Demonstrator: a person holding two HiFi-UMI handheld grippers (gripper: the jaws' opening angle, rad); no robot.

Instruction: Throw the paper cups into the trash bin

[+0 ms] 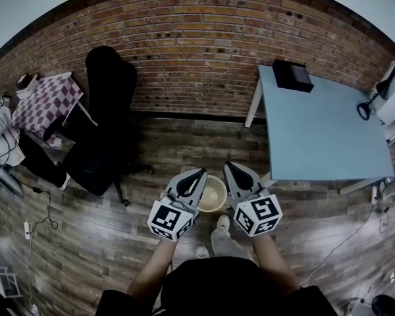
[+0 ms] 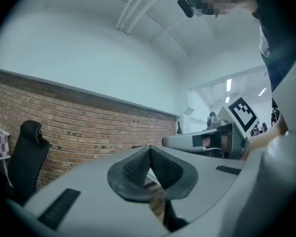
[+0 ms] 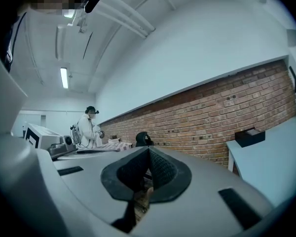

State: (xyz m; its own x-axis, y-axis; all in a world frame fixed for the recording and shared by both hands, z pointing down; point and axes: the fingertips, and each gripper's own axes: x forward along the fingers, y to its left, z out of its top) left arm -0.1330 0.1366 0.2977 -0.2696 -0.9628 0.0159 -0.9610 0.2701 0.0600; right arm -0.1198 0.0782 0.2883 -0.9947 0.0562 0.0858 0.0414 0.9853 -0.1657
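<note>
No paper cup shows in any view. In the head view a round pale-yellow trash bin (image 1: 212, 195) stands on the wooden floor, straight below and between my two grippers. My left gripper (image 1: 201, 172) is held over the bin's left rim. My right gripper (image 1: 228, 166) is over its right rim. Both point level toward the brick wall. The left gripper (image 2: 149, 150) has its dark ribbed pads pressed together with nothing between them. The right gripper (image 3: 148, 151) is likewise shut and holds nothing. In the left gripper view the right gripper (image 2: 187, 141) shows alongside.
A light-blue table (image 1: 319, 133) with a black box (image 1: 291, 75) stands at the right, a desk lamp (image 1: 374, 97) beyond it. A black office chair (image 1: 108, 107) and a checkered table (image 1: 49, 101) are at the left. A person in white (image 3: 89, 131) stands far off.
</note>
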